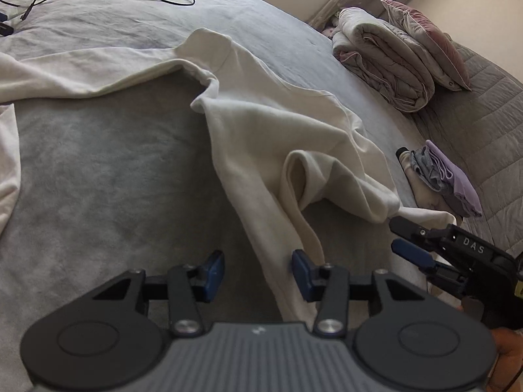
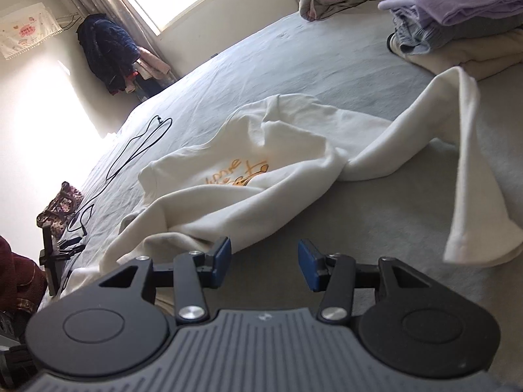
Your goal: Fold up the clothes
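Observation:
A white sweatshirt (image 1: 271, 124) lies crumpled on the grey bed (image 1: 108, 179). In the right wrist view its orange print (image 2: 243, 173) faces up and one sleeve (image 2: 470, 170) trails off to the right. My left gripper (image 1: 258, 274) is open. A strip of the white fabric runs down between its fingers, close to the right pad (image 1: 302, 272). My right gripper (image 2: 264, 264) is open over bare bedding, its left pad (image 2: 222, 259) at the sweatshirt's near edge. It also shows at the right of the left wrist view (image 1: 403, 236), beside the cloth's tip.
A stack of folded clothes (image 2: 457, 16) with a lilac top sits near the sleeve. Rolled quilts (image 1: 382, 62) and a pillow (image 1: 428, 39) lie further back. A black cable (image 2: 137, 150), a patterned pouch (image 2: 60, 205) and a black stand (image 2: 49, 254) are on the bed's far side.

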Motion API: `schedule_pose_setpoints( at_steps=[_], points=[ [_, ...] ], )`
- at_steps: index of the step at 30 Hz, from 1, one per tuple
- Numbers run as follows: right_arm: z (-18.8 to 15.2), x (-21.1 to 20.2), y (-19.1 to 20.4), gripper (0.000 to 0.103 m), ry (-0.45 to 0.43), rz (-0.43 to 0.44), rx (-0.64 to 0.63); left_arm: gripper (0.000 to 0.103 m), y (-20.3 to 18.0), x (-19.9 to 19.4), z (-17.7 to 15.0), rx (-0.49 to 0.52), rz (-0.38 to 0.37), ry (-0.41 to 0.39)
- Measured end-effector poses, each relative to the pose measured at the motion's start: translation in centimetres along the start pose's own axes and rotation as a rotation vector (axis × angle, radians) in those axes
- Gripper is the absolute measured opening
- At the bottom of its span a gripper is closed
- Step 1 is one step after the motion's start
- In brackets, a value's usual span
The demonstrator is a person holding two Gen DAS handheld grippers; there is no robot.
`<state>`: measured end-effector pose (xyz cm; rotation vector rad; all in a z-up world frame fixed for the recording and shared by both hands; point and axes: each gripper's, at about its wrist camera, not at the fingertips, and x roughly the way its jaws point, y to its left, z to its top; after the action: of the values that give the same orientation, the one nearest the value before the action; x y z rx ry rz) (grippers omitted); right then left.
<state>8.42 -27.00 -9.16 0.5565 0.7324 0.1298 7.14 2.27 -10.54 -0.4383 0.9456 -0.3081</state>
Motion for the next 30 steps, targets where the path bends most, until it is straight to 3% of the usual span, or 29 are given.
schedule_pose_setpoints(
  at_steps=[3, 6, 7, 8, 17, 22, 26, 27, 28, 30],
  points=[
    [-0.8, 1.5, 1.1, 0.05, 0.031, 0.047, 0.019, 0.033, -0.2, 0.7, -0.7, -0.004, 0.001, 0.002],
    [-1.5, 3.0, 1.8, 0.05, 0.05, 0.073, 0.04, 0.019, -0.1, 1.0, -0.9, 0.006, -0.005, -0.003],
    [-1.6, 3.4, 1.9, 0.05, 0.05, 0.073, 0.045, 0.008, 0.1, 1.0, -0.9, 0.002, -0.009, -0.001],
    [-1.6, 3.7, 2.0, 0.05, 0.047, 0.073, 0.046, 0.004, 0.3, 0.8, -0.8, -0.004, -0.009, -0.004],
    [0.5, 6.2, 3.2, 0.05, 0.054, 0.054, 0.001, 0.004, 3.3, -1.9, 0.6, -0.028, 0.057, -0.075],
    [0.3, 8.4, 4.0, 0.055, 0.059, 0.05, 0.043, 0.004, 4.4, -1.2, 0.7, -0.057, 0.069, -0.05],
    [-0.6, 8.9, 5.7, 0.056, 0.027, -0.004, -0.029, 0.004, 4.1, -0.5, 0.6, -0.059, 0.079, -0.049],
    [-0.9, 9.0, 6.2, 0.05, 0.022, -0.022, -0.062, 0.004, 4.1, -0.5, 0.5, -0.059, 0.081, -0.05],
    [-1.1, 9.1, 6.7, 0.033, 0.028, -0.025, -0.092, 0.004, 4.1, -0.5, 0.5, -0.059, 0.082, -0.051],
    [-1.1, 8.5, 6.5, 0.026, 0.044, -0.024, -0.113, 0.004, 4.1, -0.6, 0.4, -0.059, 0.084, -0.052]
  ],
)
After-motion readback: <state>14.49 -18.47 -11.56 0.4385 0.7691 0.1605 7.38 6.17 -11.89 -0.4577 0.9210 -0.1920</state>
